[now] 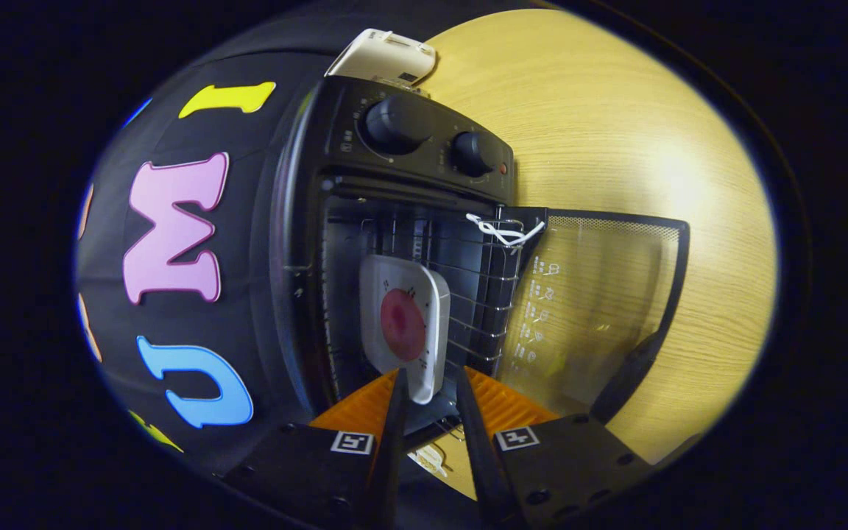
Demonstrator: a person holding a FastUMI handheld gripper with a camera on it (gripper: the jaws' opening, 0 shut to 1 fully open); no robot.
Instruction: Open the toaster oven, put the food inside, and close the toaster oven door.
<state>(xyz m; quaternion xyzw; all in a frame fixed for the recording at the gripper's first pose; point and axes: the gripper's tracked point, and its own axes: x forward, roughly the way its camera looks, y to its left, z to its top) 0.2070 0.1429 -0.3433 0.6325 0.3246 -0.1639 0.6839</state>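
The black toaster oven (299, 221) stands with its glass door (601, 294) dropped fully open onto the wooden table (615, 110). Inside, a white square plate (394, 276) carrying a round pink piece of food (402, 324) lies on the wire rack (486, 294). My gripper (429, 374) is at the oven's mouth, one finger on each side of the plate's near rim. Both fingers look closed on that rim. The view is rolled sideways, so the oven appears turned on its side.
Two black knobs (394, 121) sit on the oven's control panel. A white cord (505, 232) is tied at the rack's front corner by the door hinge. A white box-like object (387, 55) rests behind the oven. Bare table lies beyond the door.
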